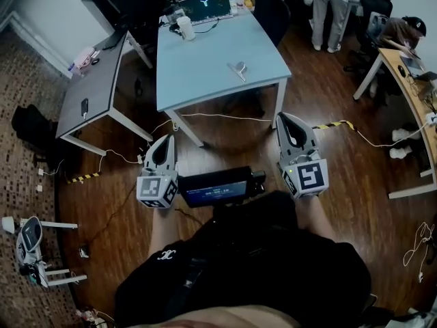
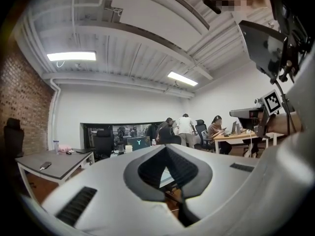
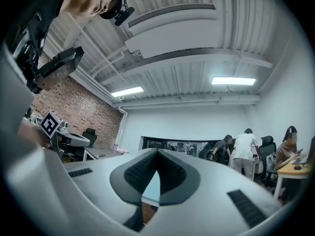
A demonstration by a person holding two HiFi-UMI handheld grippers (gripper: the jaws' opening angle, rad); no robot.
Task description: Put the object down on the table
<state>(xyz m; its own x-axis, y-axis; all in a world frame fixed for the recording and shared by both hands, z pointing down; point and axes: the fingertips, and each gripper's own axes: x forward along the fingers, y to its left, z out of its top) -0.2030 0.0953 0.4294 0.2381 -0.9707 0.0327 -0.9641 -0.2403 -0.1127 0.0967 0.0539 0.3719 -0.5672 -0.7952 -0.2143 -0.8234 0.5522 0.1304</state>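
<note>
Head view shows your left gripper point(image 1: 168, 139) and right gripper point(image 1: 286, 117) with jaws pressed together on nothing. The small grey object point(image 1: 238, 68) lies on the blue table point(image 1: 198, 60), near its right edge. It seems light and stiff; take it at its narrow end.

A small grey, metallic-looking object point(image 1: 237, 69) lies flat on the pale blue tabletop point(image 1: 198, 74). It sits toward the right edge, about midway between the near and far ends. It shows a rounded part and a thin straight strip lying slantwise, but it is too small to tell what it is. Bare tabletop surrounds it. The tabletop is rectangular and level, and it stands on white legs.
</note>
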